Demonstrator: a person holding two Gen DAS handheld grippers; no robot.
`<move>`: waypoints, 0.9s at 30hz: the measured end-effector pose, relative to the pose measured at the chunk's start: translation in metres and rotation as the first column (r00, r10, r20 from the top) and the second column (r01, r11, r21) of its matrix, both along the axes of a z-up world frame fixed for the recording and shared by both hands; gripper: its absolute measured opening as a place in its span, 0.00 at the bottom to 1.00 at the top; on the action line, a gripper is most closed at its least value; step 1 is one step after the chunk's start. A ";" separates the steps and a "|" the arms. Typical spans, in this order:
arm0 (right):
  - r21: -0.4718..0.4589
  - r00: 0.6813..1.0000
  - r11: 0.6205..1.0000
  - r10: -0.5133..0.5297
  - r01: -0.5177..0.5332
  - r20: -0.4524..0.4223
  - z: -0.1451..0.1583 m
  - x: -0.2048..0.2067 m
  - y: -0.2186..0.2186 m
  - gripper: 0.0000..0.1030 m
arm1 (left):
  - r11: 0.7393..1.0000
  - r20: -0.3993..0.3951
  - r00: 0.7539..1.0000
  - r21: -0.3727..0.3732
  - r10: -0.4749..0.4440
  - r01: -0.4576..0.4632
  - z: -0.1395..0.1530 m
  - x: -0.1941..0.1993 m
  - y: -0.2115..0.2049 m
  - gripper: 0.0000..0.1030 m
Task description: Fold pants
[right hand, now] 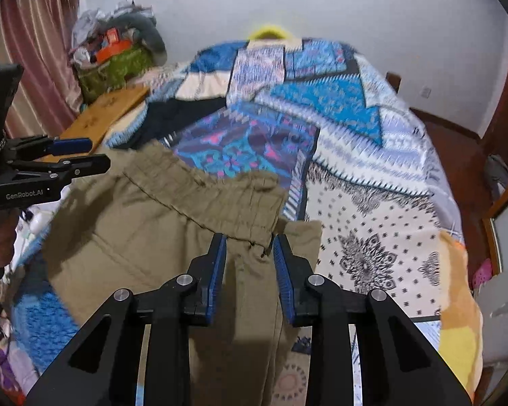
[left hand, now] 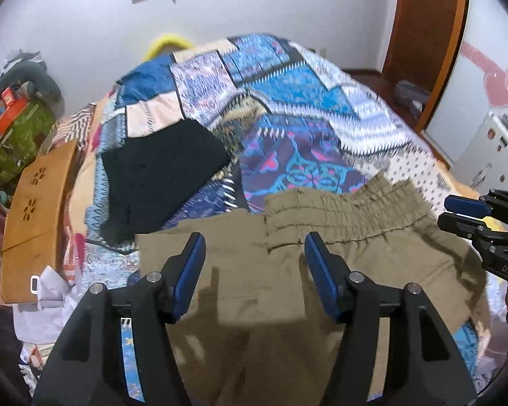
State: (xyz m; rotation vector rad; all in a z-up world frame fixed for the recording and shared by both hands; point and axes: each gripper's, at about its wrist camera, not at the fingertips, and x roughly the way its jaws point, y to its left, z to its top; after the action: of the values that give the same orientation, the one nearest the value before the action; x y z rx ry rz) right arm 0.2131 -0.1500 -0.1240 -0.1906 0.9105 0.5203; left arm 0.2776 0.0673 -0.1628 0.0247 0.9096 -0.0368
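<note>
1. Right now, nearest you, the left gripper [left hand: 254,247] hangs over the khaki pants [left hand: 260,287] with its jaws spread wide and nothing between them; the cloth lies below the pads, so it is released.
2. Your right gripper [right hand: 249,250] has its jaws drawn closer, with a gap left, astride the corner of the gathered waistband [right hand: 199,186]. You cannot tell from this view whether the pads pinch the cloth or only hover above it.
3. The pants lie on the near edge of the patchwork bedspread [right hand: 372,203], waistband towards twelve o'clock in the left wrist view, legs running back under the cameras towards six.
4. Judging by the layered edge at the waist, the pants look already doubled, so the step in hand seems to be taking the waist for the next fold.
5. The next move calls for both claws to bite the waistband corners evenly before lifting.
6. Farther off at ten o'clock lies a black garment [left hand: 159,169], well apart; keep clear of it.
</note>
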 end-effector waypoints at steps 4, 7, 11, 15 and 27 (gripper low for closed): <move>0.033 0.999 0.999 -0.013 0.011 0.034 0.021 -0.012 -0.006 0.38 | 0.999 0.055 0.998 -0.015 0.034 -0.034 0.021 -0.017 0.021 0.77; 0.051 0.996 0.998 -0.051 0.047 0.075 0.029 -0.020 -0.012 0.69 | 0.998 0.070 0.996 -0.012 0.062 -0.061 0.023 -0.027 0.037 0.89; 0.058 0.994 0.995 -0.088 0.084 0.071 0.025 -0.023 -0.020 0.78 | 0.996 0.014 0.996 -0.011 0.092 -0.092 0.004 -0.028 0.055 0.92; 0.059 0.994 0.992 -0.107 0.107 0.000 0.006 -0.020 -0.025 0.78 | 0.992 -0.089 0.990 -0.050 0.113 -0.118 -0.031 -0.025 0.070 0.92; 0.166 0.961 0.972 -0.123 0.167 -0.248 -0.046 -0.001 -0.036 0.75 | 0.958 -0.222 0.972 -0.251 0.080 -0.137 -0.084 -0.003 0.082 0.87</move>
State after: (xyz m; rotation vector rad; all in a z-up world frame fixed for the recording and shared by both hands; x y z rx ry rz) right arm 0.2122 -0.1857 -0.1696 0.1108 1.0925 0.4939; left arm 0.2749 0.1489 -0.2472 -0.2841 1.1105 -0.0589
